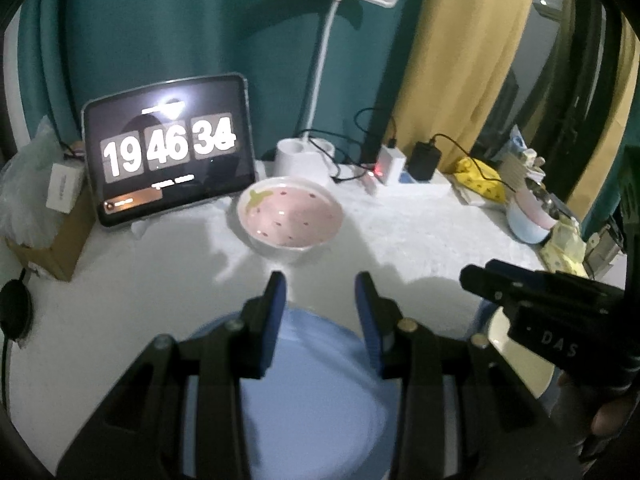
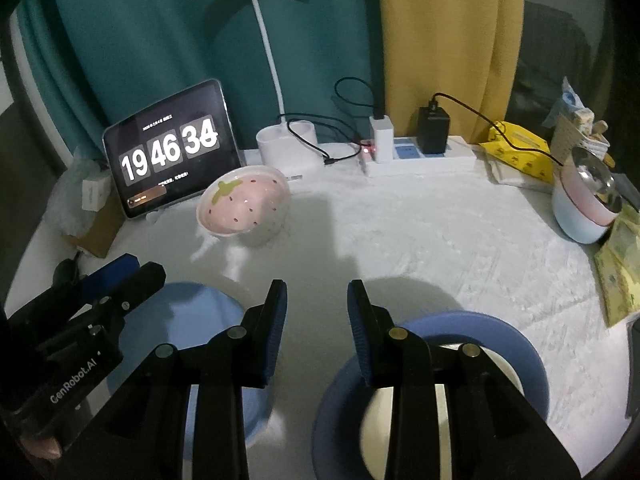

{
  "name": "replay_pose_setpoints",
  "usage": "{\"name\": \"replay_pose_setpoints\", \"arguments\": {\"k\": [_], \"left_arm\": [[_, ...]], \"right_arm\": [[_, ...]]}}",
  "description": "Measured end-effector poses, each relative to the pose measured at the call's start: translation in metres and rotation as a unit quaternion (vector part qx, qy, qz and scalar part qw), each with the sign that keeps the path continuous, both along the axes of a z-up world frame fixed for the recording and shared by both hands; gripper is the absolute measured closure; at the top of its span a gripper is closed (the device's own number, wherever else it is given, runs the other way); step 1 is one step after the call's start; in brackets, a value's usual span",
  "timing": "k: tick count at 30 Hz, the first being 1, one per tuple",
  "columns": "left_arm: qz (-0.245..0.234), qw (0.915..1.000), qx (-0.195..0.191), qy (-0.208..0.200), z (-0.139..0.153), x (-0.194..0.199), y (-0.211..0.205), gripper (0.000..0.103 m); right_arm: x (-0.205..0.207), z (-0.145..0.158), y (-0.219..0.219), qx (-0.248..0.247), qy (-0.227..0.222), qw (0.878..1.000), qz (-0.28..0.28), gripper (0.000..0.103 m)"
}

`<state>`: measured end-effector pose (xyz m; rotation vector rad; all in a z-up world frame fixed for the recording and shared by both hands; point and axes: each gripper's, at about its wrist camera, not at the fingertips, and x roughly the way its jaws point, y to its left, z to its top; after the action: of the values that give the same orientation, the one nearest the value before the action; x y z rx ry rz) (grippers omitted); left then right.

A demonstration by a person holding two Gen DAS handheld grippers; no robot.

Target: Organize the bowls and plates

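A pink strawberry-pattern bowl [image 1: 290, 214] [image 2: 244, 200] sits on the white table near the tablet. A plain light-blue plate [image 1: 316, 380] [image 2: 192, 332] lies under my left gripper [image 1: 320, 304], which is open and empty above it. A blue-rimmed plate with a cream centre [image 2: 472, 332] [image 1: 516, 364] lies under my right gripper [image 2: 316, 312], also open and empty. Each gripper shows in the other's view, the left [image 2: 132, 272] and the right [image 1: 476, 276].
A tablet showing a clock [image 1: 170, 152] [image 2: 172, 152], a white desk lamp [image 1: 304, 156] [image 2: 286, 144] and a power strip with chargers [image 2: 416, 156] stand at the back. A pot [image 2: 588, 204] and yellow packets [image 2: 516, 148] crowd the right edge. A cardboard box [image 1: 52, 236] sits left.
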<state>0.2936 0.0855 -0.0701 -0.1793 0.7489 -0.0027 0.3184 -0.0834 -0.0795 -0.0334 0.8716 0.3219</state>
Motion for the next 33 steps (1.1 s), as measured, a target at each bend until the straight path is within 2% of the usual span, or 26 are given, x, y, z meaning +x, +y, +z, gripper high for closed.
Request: {"name": "replay_pose_setpoints", "arguments": {"k": [17, 21, 33], "left_arm": [[-0.007, 0.9999, -0.007, 0.010, -0.005, 0.057, 0.052, 0.066], [-0.007, 0.9999, -0.009, 0.012, -0.007, 0.073, 0.059, 0.066], [-0.025, 0.9986, -0.015, 0.045, -0.029, 0.120, 0.072, 0.066]], "right_arm": [[0.054, -0.008, 0.047, -0.017, 0.006, 1.000, -0.004, 0.070], [0.066, -0.012, 0.059, -0.037, -0.001, 0.999, -0.007, 0.070], [0.102, -0.032, 0.087, -0.048, 0.017, 0.999, -0.011, 0.070]]}}
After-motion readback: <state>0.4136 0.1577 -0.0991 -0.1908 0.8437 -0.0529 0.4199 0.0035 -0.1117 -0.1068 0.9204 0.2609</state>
